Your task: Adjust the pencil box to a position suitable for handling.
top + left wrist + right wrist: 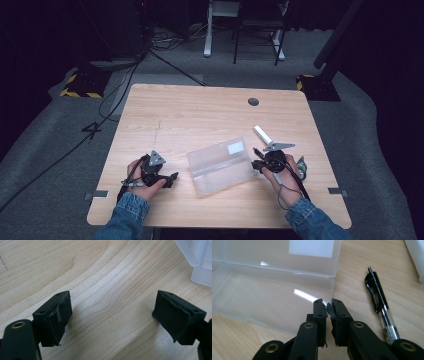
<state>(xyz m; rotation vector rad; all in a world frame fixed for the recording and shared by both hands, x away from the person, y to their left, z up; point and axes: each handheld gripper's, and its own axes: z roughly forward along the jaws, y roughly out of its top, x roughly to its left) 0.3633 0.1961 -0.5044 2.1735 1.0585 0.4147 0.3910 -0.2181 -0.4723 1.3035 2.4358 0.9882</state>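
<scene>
Left gripper [170, 179] sits near the table's [200, 110] front-left edge, jaws wide apart with nothing but bare wood between them; corner of the clear plastic box [200, 262] shows up to its right, well apart from the pads. Right gripper [328, 308] has its jaws closed together, holding nothing, tips just over the right end of the box's tray. Can't tell if the tips touch the plastic.

The box [222, 165] lies flat in the middle-front of the table between the two hands, lid swung fully open. It's translucent and shallow, with a white label [312, 247] on the lid, and both halves look empty.

A black pen [378, 302] lies on the wood just right of the box, not touching it, clear barrel and black clip. Farther back, a white block [262, 134] rests on the table beyond the right gripper.

Progress guess: the box is open and ready, but nothing is packed yet. Likely left: pick up the pen, maybe the white block, place them inside, and shut the lid. So an early stage.
</scene>
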